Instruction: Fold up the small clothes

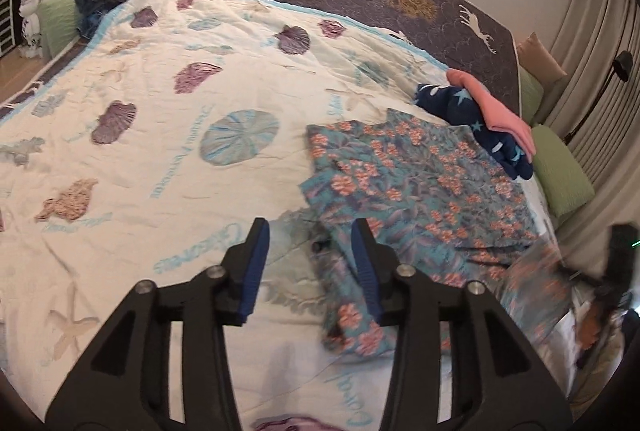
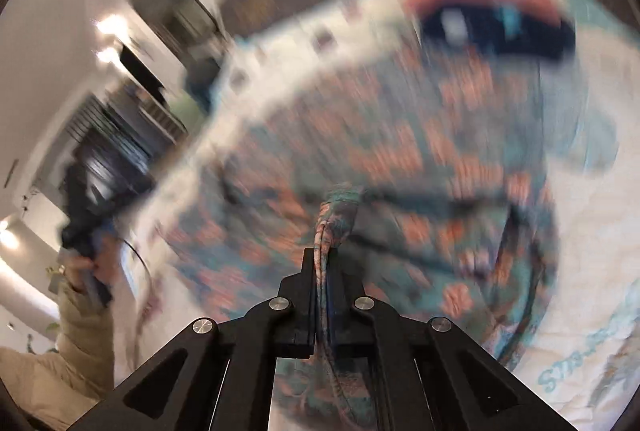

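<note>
On the seashell quilt (image 1: 160, 159), the right gripper (image 2: 325, 255) pinches the floral garment (image 1: 420, 175) mid-fold; the left gripper (image 1: 312, 235), lower centre, gapes wide and empty, and should next pin the hem.

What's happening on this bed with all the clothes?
A person is folding small clothes on a bed, using tongs held in each hand. The right tongs are shut on a bunched edge of a floral garment that lies mostly spread on the seashell quilt. The left tongs are open and hold nothing, just above the garment's near corner. Beyond it sit a navy star-print item and a pink one on top. The right view is blurred.
</note>
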A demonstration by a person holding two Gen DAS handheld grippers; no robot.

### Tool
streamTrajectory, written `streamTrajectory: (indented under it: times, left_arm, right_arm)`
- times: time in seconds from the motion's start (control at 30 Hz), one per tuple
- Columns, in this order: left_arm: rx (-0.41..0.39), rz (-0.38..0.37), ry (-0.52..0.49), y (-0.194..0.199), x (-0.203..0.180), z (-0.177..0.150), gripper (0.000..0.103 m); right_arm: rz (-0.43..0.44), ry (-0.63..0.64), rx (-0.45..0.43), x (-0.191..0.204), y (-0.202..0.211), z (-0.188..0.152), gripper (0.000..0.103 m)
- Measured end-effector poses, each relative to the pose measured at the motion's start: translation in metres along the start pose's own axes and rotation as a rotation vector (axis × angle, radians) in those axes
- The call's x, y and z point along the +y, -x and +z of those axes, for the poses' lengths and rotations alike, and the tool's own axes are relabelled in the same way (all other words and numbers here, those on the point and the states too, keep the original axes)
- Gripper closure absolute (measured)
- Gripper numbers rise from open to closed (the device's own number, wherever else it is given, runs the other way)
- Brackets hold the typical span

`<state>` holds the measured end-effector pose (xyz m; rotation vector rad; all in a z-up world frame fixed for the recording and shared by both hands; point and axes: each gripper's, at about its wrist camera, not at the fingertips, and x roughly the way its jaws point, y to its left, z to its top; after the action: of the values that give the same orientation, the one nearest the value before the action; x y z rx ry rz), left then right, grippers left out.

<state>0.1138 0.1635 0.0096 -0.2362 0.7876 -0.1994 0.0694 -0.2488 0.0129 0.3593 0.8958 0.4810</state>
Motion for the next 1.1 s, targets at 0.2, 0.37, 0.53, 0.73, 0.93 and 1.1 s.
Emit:
streamTrajectory:
  times: [0.2, 0.37, 0.53, 0.73, 0.93, 1.1]
  left_arm:
    - [0.010, 0.009, 0.008, 0.000, 0.011, -0.007, 0.055]
    - [0.040, -0.008, -0.064, -0.020, -0.004, -0.007, 0.052]
    - [0.096, -0.016, -0.165, -0.050, -0.034, 0.006, 0.052]
    - [0.117, -0.073, -0.260, -0.099, -0.075, 0.039, 0.051]
    - [0.183, -0.034, -0.340, -0.158, -0.093, 0.052, 0.072]
    - [0.200, -0.079, -0.262, -0.165, -0.085, 0.057, 0.099]
  right_arm:
    - [-0.085, -0.095, -0.326, -0.016, 0.092, 0.015, 0.100]
    - [-0.209, -0.244, -0.265, -0.074, 0.081, 0.015, 0.099]
    - [-0.232, -0.281, -0.173, -0.094, 0.039, 0.001, 0.098]
    - [-0.217, -0.264, -0.155, -0.092, 0.028, 0.005, 0.097]
    - [-0.212, -0.241, -0.144, -0.085, 0.029, 0.004, 0.097]
    - [-0.222, -0.240, -0.157, -0.087, 0.032, 0.005, 0.097]
